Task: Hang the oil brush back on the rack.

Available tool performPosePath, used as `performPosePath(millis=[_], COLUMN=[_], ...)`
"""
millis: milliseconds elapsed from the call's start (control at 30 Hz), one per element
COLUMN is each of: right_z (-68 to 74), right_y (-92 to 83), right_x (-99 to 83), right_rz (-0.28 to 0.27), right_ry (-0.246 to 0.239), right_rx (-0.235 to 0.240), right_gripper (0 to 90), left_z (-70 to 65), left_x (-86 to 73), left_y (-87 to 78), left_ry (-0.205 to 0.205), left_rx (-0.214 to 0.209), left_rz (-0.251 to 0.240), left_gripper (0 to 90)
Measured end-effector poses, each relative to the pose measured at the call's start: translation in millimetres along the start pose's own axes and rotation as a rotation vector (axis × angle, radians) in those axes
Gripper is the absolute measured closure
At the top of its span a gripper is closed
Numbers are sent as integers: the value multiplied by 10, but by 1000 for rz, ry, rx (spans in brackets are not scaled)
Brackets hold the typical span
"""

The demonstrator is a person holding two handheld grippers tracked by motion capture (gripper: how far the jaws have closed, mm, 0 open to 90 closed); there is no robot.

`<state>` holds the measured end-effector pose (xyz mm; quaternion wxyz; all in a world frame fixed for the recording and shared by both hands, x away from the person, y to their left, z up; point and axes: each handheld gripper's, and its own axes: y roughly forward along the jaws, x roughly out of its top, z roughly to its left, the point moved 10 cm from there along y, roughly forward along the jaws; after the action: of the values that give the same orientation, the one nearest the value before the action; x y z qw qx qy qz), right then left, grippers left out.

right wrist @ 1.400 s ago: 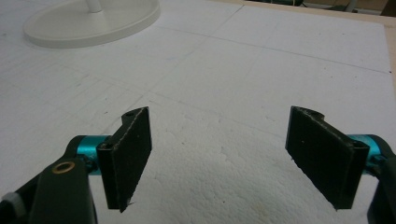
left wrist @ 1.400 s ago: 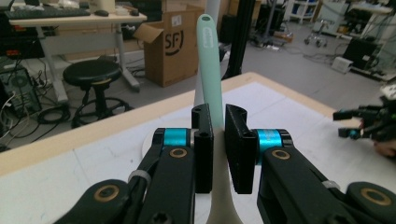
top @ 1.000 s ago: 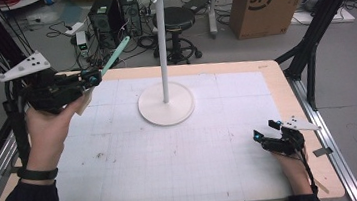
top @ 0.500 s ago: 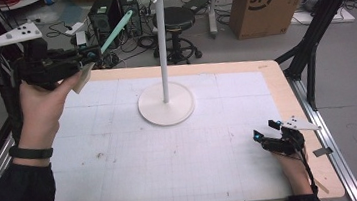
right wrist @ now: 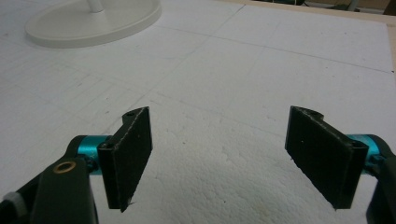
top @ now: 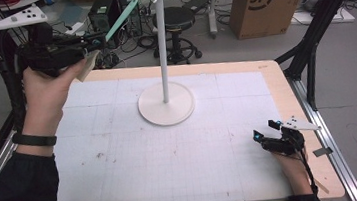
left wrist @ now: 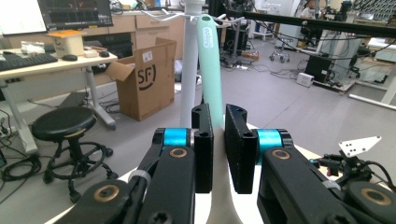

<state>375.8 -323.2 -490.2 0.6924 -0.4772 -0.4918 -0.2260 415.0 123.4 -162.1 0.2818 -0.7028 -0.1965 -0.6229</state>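
My left gripper (top: pixel 91 40) is raised above the table's far left corner, shut on a utensil with a mint-green handle (top: pixel 122 18) and a cream blade (top: pixel 87 67). The handle slants up toward the hooks at the top of a white stand (top: pixel 162 42), whose round base (top: pixel 167 106) sits mid-table. In the left gripper view the jaws (left wrist: pixel 218 140) clamp the green handle (left wrist: pixel 208 60), which rises just right of the stand's pole (left wrist: pixel 190 70). My right gripper (top: pixel 269 130) rests open on the white mat at the near right. Between its jaws (right wrist: pixel 224 154) is only bare mat.
A white gridded mat (top: pixel 172 156) covers the wooden table. Behind the table stand a black stool (top: pixel 175 18), a cardboard box (top: pixel 261 1) and computer gear on the floor. Black frame struts (top: pixel 311 41) rise at the right edge.
My left hand has lifted the utensil higher and drawn it back, so the green handle's tip now sits up near the stand's top. The right gripper has stayed put.
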Motion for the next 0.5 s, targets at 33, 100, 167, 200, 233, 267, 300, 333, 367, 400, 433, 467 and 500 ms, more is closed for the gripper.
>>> performPosePath(millis=[33, 100, 167, 200, 233, 267, 300, 333, 367, 400, 433, 467, 500], right_z=[-1, 0, 0, 0, 0, 0, 0, 0, -1, 1, 1, 1, 0], right_y=[0, 0, -1, 0, -1, -1, -1, -1, -1, 0, -1, 0, 0], right_x=[0, 0, 0, 0, 0, 0, 0, 0, 1, 0, 0, 1, 0], right_rz=[0, 0, 0, 0, 0, 0, 0, 0, -1, 0, 0, -1, 0], right_ry=[-1, 0, -2, -2, -1, -1, -2, -1, -3, -1, -2, -3, -5], right_rx=[-1, 0, 0, 0, 1, 0, 1, 1, 0, 0, -1, -1, 0], right_gripper=[226, 226, 226, 226, 226, 226, 226, 226, 225, 226, 225, 225, 226], left_z=[13, 28, 41, 42, 40, 47, 50, 54, 54, 54, 51, 49, 44], left_x=[3, 19, 36, 42, 46, 48, 49, 53, 54, 49, 42, 33, 27], left_y=[14, 26, 32, 37, 43, 45, 47, 53, 56, 62, 72, 81, 91], left_ry=[-5, -14, -25, -29, -32, -30, -31, -32, -34, -36, -35, -32, -29], left_rx=[-1, -8, -17, -23, -31, -30, -29, -31, -33, -32, -34, -37, -37], left_rz=[-1, -15, -28, -30, -34, -33, -33, -37, -40, -37, -34, -27, -24], left_gripper=[822, 821, 822, 821, 822, 821, 821, 821, 821, 821, 821, 821, 821])
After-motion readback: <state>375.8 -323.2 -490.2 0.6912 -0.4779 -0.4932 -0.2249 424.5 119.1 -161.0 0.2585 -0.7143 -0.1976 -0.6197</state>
